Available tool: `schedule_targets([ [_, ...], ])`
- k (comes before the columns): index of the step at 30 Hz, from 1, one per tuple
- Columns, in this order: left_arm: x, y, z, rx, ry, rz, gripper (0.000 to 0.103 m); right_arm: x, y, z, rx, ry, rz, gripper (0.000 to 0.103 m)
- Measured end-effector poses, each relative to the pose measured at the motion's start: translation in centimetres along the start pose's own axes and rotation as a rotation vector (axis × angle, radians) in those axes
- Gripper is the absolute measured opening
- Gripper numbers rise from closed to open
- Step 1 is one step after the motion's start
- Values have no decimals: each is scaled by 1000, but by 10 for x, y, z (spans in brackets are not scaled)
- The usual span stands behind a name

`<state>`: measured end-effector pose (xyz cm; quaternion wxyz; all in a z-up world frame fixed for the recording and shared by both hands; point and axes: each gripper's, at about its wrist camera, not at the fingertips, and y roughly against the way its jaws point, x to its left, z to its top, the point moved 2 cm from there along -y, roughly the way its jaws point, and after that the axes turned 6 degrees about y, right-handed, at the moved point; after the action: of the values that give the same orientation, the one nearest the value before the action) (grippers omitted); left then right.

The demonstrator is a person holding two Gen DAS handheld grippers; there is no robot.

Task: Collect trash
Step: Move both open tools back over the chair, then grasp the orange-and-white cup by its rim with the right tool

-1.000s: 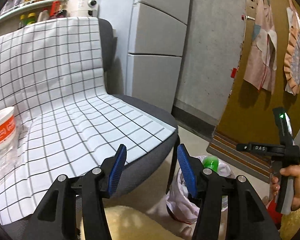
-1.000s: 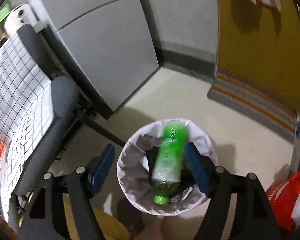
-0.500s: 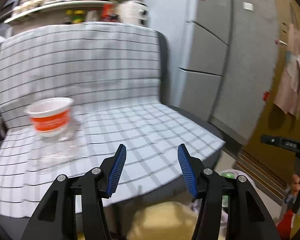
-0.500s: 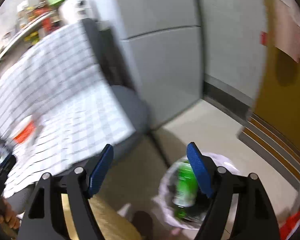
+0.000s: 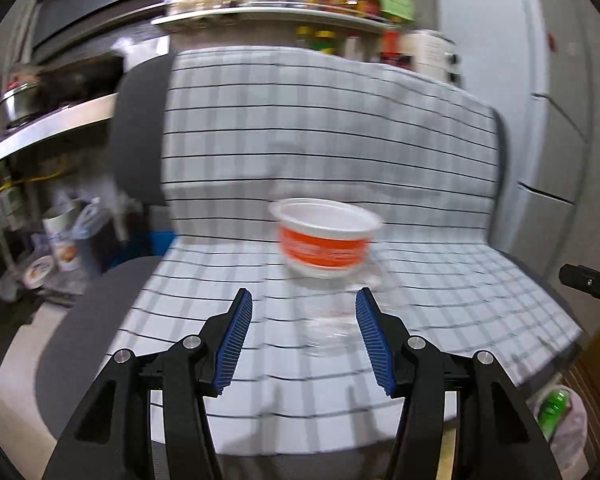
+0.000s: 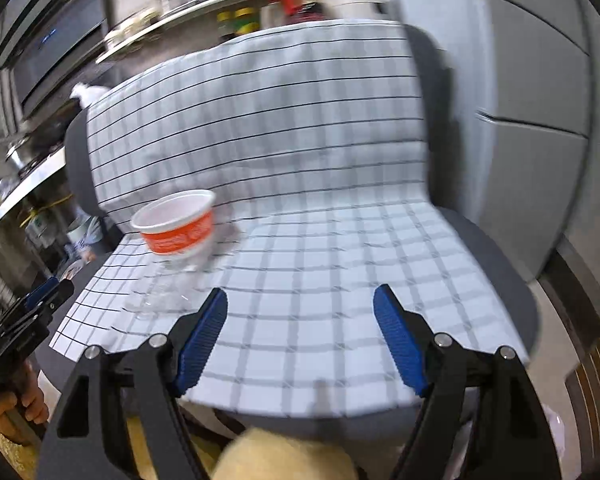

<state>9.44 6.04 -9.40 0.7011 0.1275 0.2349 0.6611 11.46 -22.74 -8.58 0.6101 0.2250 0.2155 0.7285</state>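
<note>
On the checked white cloth (image 5: 420, 184) covering the grey chair, the white-and-orange plastic bowl (image 5: 326, 236) is sitting just ahead of the left gripper (image 5: 304, 334), whose empty jaws are standing half open, while the right gripper (image 6: 300, 334), empty and slightly closing, is pointing past it.

No text, brand or number can be read in either view. White markings are seen on the orange band of the cup (image 5: 325, 236) standing on the checked cloth (image 5: 260, 140) of the chair, but they are blurred past reading. Labels on the bottles on the far shelf (image 5: 268, 14) and on the packages on the floor at the left (image 5: 60, 244) are likewise too blurred and too small to be made out.
</note>
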Motion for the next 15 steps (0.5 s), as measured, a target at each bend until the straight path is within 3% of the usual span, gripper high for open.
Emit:
schedule_targets([
  [1,9,-4,3,4,13,24,55,8,-8,6,0,14,10,69],
  [3,24,-13,8,10,35,56,55,24,-24,18,4,33,32,52],
  [5,34,-19,10,13,48,80,55,39,-44,33,11,48,60,42],
  [10,54,-44,17,20,54,128,55,68,-103,68,33,58,96,40],
  [15,66,-61,15,42,60,144,55,85,-166,86,93,50,65,40],
])
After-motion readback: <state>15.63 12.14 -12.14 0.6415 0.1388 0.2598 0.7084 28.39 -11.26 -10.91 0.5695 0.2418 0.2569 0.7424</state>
